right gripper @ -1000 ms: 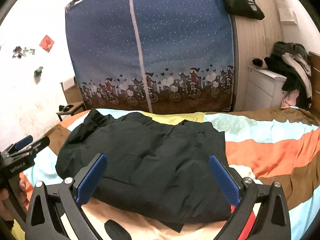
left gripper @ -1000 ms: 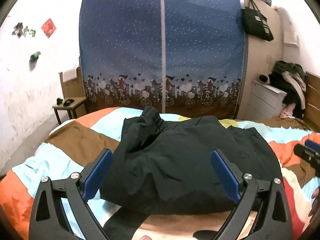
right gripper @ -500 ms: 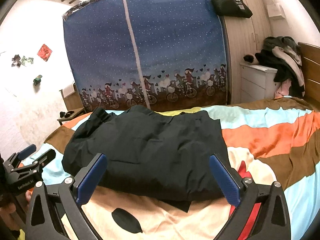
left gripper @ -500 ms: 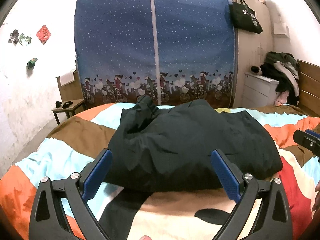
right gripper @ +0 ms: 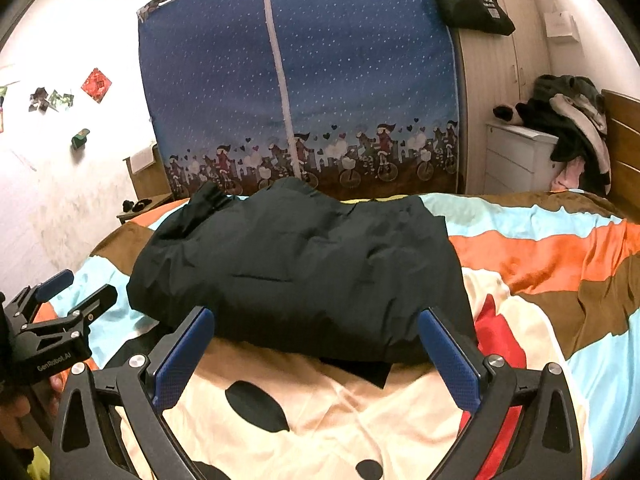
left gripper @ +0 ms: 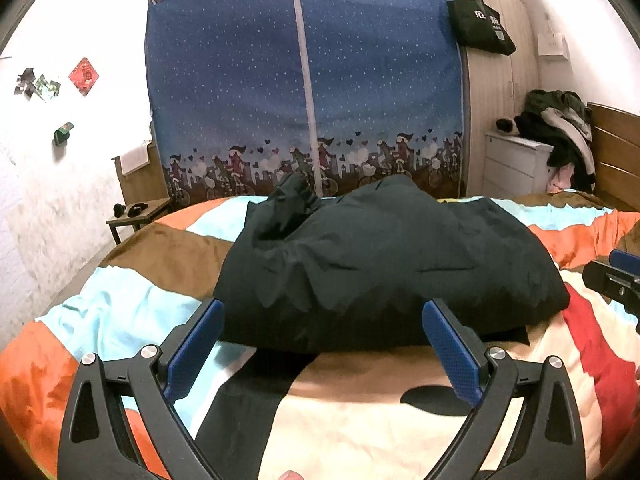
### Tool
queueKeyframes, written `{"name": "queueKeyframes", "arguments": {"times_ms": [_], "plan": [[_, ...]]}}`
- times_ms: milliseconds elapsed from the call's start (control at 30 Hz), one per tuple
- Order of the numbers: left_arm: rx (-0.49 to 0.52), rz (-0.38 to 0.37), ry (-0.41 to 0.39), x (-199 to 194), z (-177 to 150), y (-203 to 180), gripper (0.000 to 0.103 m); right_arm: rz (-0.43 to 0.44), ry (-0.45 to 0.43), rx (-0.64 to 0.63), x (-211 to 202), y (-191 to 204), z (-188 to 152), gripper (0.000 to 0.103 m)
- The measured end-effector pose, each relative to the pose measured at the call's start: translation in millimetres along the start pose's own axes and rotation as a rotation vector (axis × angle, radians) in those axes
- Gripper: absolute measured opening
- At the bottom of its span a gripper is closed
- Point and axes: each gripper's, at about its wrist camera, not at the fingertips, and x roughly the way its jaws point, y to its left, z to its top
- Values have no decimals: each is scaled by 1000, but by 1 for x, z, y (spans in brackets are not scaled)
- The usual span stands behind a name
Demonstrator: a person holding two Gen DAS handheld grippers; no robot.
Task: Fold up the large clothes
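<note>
Striped plush blanket (left gripper: 168,248) under puffy folded dark jacket (left gripper: 384,264); left tool (left gripper: 322,354), right tool (right gripper: 316,354) agape, empty

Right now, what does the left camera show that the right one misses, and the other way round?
Only the left view shows the left gripper from behind, fingers wide apart, with the right gripper's tip at its right edge. Only the right view shows the right gripper from behind, also open, and the left gripper's whole side at its left edge. Both share the dark garment bundled on the striped bedspread, untouched, and the blue wardrobe.
</note>
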Motion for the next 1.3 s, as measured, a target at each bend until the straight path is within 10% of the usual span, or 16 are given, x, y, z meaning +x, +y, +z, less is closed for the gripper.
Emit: {"name": "queueKeyframes", "arguments": {"times_ms": [1300], "plan": [[21,-3,92,-3,-46,4,97,4,136,23,11,5,-45,103]]}}
